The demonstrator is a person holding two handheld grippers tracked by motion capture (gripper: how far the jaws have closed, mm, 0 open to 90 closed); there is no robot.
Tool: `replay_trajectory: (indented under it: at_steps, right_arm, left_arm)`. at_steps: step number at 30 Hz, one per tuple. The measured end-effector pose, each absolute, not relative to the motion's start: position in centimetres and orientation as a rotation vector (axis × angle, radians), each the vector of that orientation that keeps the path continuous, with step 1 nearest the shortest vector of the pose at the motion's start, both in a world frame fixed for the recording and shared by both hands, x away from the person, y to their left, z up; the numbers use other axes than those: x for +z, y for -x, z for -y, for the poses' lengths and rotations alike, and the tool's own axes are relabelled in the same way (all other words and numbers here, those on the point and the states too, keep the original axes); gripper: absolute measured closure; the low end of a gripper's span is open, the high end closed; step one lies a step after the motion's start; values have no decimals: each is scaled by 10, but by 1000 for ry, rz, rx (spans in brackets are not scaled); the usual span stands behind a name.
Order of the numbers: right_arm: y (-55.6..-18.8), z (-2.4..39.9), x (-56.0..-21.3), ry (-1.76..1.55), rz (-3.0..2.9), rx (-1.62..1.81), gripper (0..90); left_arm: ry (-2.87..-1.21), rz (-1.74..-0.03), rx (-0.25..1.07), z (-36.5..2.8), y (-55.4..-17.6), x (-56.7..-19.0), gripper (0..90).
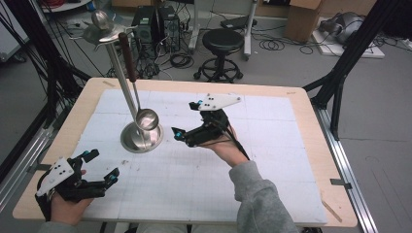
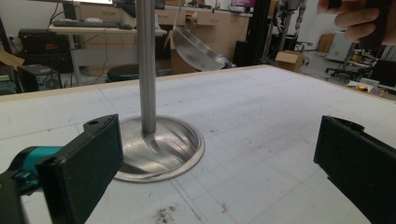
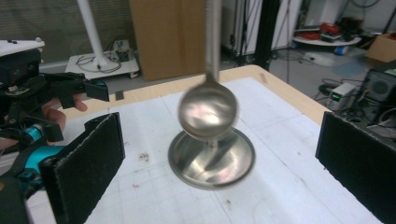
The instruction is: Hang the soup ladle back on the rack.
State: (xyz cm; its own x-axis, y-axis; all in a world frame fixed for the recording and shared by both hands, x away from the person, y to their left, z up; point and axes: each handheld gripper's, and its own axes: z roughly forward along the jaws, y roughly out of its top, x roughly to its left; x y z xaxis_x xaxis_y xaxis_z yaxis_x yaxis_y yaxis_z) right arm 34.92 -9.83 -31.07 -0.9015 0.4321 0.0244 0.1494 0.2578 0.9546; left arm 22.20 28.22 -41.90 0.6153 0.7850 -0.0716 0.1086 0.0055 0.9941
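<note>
A steel stand with a round base (image 1: 142, 138) and a tall pole (image 1: 119, 68) stands on the white mat. A ladle with a brown handle (image 1: 127, 53) hangs from the stand's top, its bowl (image 1: 146, 119) just above the base. My right gripper (image 1: 186, 119) is open, right of the bowl and apart from it; in the right gripper view the blurred bowl (image 3: 208, 112) hangs between the wide jaws, farther off. My left gripper (image 1: 103, 165) rests open near the front left, aimed at the base (image 2: 159, 149). Both hold nothing.
The white mat (image 1: 272, 160) covers a wooden table (image 1: 311, 126). Behind the table are a black stool (image 1: 222, 46), cables and black frame legs (image 1: 340, 73). The stand's top has a round knob and hooks (image 1: 103, 26).
</note>
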Motion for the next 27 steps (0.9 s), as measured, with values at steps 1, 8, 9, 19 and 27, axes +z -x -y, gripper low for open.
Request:
replay_trajectory:
  at_steps: [1,8,9,19,27]
  right_arm:
    - [-348,104,-312,-552,-2284,1693,0]
    - [-340,133,-317,-576,-2258,1688,0]
    - [-339,137,-318,-573,-2269,1685,0]
    - [-316,179,-337,-524,-2301,1707,0]
    - [-306,237,-362,-640,-2224,1738,0]
  left_arm:
    - [-1493,-787,627,-282,-222,-419,18]
    - [-1493,-788,621,-280,-228,-420,18]
    - [-1492,-788,621,-279,-229,-420,18]
    - [-1504,-773,618,-271,-235,-420,18]
    - [-1503,-770,617,-270,-236,-420,18]
